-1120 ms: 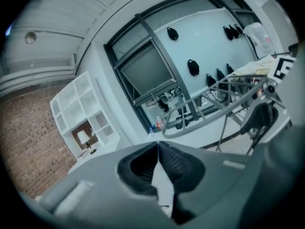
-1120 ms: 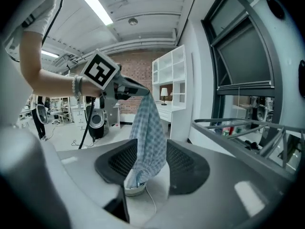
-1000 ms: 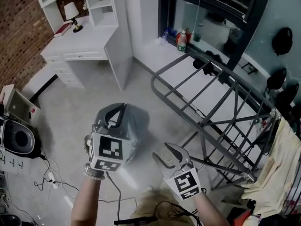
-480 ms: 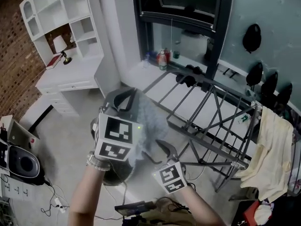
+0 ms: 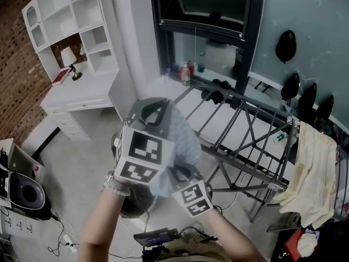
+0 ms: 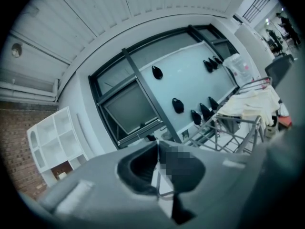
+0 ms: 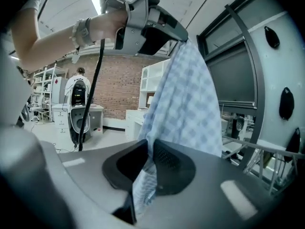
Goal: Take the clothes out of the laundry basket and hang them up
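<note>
Jaws, left gripper: together, pinching the top edge of the checked cloth. Jaws, right gripper: have just been closing. They are now narrow, with a lower fold of the same cloth pressed between the pads.

Pose: left hand is raised, forearm reaching up and forward, gripper close to level. Right hand is lower, just beside it on the right, gripper tipped slightly down.

Cloth: thin, light blue-and-white check. It drapes loosely from the left jaws down to the right jaws and is bunched at both grips. It hangs in the air above the dark laundry basket, which is mostly hidden under the left forearm. It is also near the left end of the drying rack; I cannot tell whether it touches a rail.

Room: the rack is grey metal, and its top rails at the near and left ends are open. A cream garment is draped over its right end. White desk stands well apart at left, with open floor between desk and rack. A dark window frame stands along the rack's far edge.
</note>
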The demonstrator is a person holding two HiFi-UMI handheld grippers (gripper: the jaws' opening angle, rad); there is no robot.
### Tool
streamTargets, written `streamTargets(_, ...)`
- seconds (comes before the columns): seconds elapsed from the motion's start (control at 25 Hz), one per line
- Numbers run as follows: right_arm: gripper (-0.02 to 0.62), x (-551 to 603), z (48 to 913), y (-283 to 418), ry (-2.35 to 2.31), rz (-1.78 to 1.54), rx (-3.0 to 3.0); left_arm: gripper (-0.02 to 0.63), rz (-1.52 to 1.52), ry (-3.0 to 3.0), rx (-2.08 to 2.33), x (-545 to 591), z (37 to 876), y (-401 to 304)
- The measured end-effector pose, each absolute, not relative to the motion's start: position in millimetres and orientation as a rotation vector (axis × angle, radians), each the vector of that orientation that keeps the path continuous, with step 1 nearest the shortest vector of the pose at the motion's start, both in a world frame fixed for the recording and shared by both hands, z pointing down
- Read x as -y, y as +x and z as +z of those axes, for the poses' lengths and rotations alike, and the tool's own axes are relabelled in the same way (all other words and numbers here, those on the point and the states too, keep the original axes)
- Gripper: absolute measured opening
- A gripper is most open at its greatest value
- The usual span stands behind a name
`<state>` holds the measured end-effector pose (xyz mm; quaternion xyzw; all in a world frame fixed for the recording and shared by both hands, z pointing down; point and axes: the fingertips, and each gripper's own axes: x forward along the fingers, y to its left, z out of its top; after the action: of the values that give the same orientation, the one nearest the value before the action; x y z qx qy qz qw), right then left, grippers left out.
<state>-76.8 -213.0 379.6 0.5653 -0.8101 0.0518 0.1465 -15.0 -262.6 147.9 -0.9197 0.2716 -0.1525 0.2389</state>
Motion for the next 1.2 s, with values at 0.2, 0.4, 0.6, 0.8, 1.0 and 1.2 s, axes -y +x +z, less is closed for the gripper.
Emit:
streamTargets(0.2,0.021,198.0,365.4,-62.6,1.650,0.182,2.334,0.005,-0.430,-2.558,-0.720,273.3,171.5,-24.5)
streamTargets(0.4,0.018,184.4,322.9,-36.8,1.743,0.130,2.335,0.005,-0.496,-2.611,-0.678,287.4,216.7,-26.2)
streamTargets(0.6,0.017,181.2,270.8,-6.5,1.858,0.100,2.353,0.006,-0.555,-2.681,-0.628,296.5,260.3,-17.4)
streamTargets(0.8,0.015,187.3,225.5,14.4,1.981,0.083,2.376,0.010,-0.575,-2.713,-0.562,290.4,290.4,-7.9)
streamTargets(1.0,0.015,201.7,196.5,25.3,2.067,0.009,2.324,0.075,-0.560,-2.746,-0.504,277.2,300.8,-20.3)
streamTargets(1.2,0.015,212.4,177.9,33.1,2.116,-0.025,2.295,0.148,-0.581,-2.760,-0.451,248.1,319.1,-45.4)
